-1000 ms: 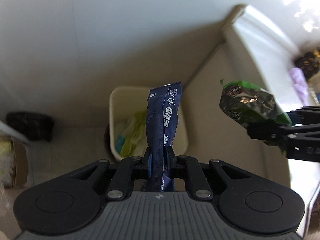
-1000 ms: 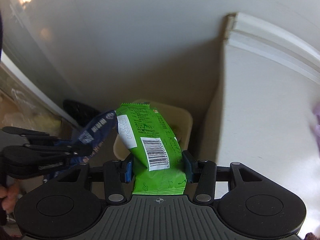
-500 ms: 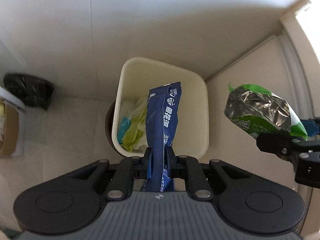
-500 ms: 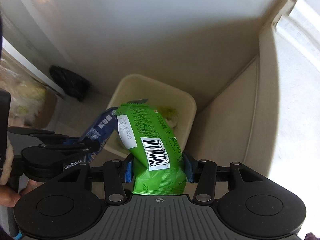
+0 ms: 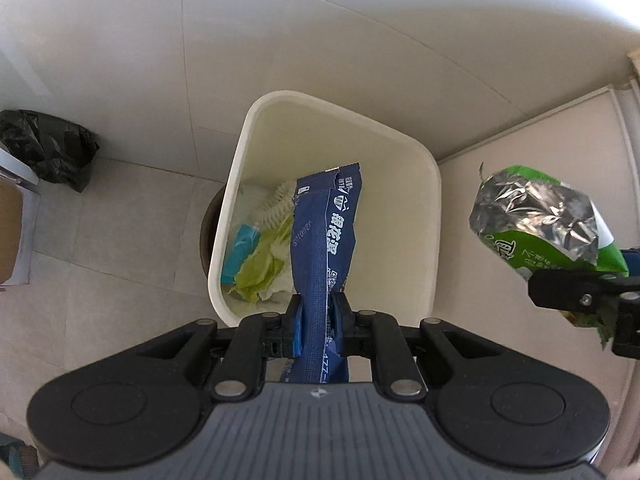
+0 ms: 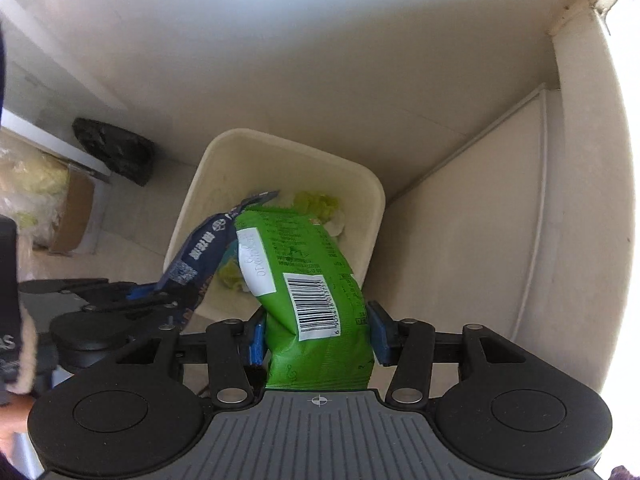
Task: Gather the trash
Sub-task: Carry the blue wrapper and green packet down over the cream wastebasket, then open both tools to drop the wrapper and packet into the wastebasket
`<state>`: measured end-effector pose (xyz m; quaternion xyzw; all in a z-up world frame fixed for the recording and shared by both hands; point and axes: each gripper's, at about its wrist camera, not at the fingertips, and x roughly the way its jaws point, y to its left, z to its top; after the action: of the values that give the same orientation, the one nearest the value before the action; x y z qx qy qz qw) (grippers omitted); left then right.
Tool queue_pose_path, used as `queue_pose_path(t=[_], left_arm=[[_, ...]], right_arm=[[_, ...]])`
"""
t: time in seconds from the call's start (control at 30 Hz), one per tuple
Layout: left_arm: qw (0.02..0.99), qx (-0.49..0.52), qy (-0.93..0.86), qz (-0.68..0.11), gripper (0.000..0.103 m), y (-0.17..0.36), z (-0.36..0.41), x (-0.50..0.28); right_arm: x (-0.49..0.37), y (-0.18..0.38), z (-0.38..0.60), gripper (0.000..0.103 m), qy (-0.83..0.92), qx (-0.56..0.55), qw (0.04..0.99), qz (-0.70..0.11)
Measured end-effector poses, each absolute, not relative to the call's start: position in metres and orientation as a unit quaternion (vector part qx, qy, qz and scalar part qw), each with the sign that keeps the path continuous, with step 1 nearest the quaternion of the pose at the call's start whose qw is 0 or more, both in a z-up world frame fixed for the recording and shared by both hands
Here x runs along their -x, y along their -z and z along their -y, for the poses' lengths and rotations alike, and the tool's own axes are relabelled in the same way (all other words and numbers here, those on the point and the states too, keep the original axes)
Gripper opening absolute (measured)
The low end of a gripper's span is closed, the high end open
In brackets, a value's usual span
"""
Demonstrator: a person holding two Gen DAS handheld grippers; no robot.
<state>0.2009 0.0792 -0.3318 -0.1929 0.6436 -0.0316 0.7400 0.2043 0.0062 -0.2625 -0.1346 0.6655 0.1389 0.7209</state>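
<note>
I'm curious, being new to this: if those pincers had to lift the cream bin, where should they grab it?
The cream bin's rim, from above: its top is open and the wall thin, so one finger goes inside, one outside.

Pale tiled floor [image 5: 120, 248] carries the cream bin [image 5: 434, 216] by the far wall, black bag [image 5: 48, 148] to its left.

Below the left gripper [image 5: 318, 320], the blue wrapper [image 5: 324, 240] hides part of the bin [image 5: 434, 208] and its litter. The green packet [image 6: 312, 280] in the right gripper [image 6: 318, 332] covers the bin's near right rim. At that view's left edge, a hand [image 6: 16, 364] is cut off and blurred.
</note>
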Motion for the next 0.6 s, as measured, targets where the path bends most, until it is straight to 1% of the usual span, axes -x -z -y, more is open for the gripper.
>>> queue_pose_path(t=[0.2,0.23,0.27,0.3,0.33,0.37,0.4,0.43,0.47,0.53,0.6], left_arm=[[0.752,0.173,0.027,-0.635,0.014,0.330,-0.073,-0.202],[0.754,0.171,0.026,-0.634,0.017,0.329,-0.073,-0.201],[0.756,0.171,0.026,-0.632,0.020,0.328,-0.073,-0.201],[0.760,0.170,0.022,-0.627,0.027,0.329,-0.070,-0.203],[0.763,0.169,0.019,-0.623,0.034,0.327,-0.071,-0.202],[0.767,0.168,0.017,-0.619,0.038,0.325,-0.071,-0.201],[0.769,0.168,0.016,-0.617,0.043,0.323,-0.071,-0.199],[0.770,0.168,0.016,-0.615,0.046,0.322,-0.070,-0.198],[0.771,0.167,0.016,-0.614,0.048,0.320,-0.070,-0.196],[0.773,0.165,0.016,-0.613,0.054,0.317,-0.070,-0.193],[0.774,0.164,0.015,-0.611,0.057,0.316,-0.067,-0.195]], right_arm=[[-0.203,0.258,-0.011,0.050,-0.133,0.138,0.724,-0.663],[-0.202,0.256,-0.011,0.050,-0.135,0.134,0.725,-0.661],[-0.199,0.253,-0.010,0.054,-0.137,0.129,0.728,-0.659],[-0.197,0.249,-0.007,0.057,-0.139,0.121,0.731,-0.657],[-0.196,0.247,-0.007,0.069,-0.140,0.112,0.732,-0.657],[-0.196,0.245,-0.006,0.076,-0.139,0.106,0.734,-0.656],[-0.196,0.241,-0.006,0.076,-0.141,0.103,0.737,-0.653],[-0.195,0.236,-0.004,0.076,-0.143,0.104,0.738,-0.651],[-0.195,0.236,-0.004,0.076,-0.144,0.106,0.739,-0.650],[-0.190,0.234,-0.005,0.076,-0.146,0.110,0.740,-0.648],[-0.187,0.235,-0.002,0.076,-0.148,0.111,0.740,-0.647]])
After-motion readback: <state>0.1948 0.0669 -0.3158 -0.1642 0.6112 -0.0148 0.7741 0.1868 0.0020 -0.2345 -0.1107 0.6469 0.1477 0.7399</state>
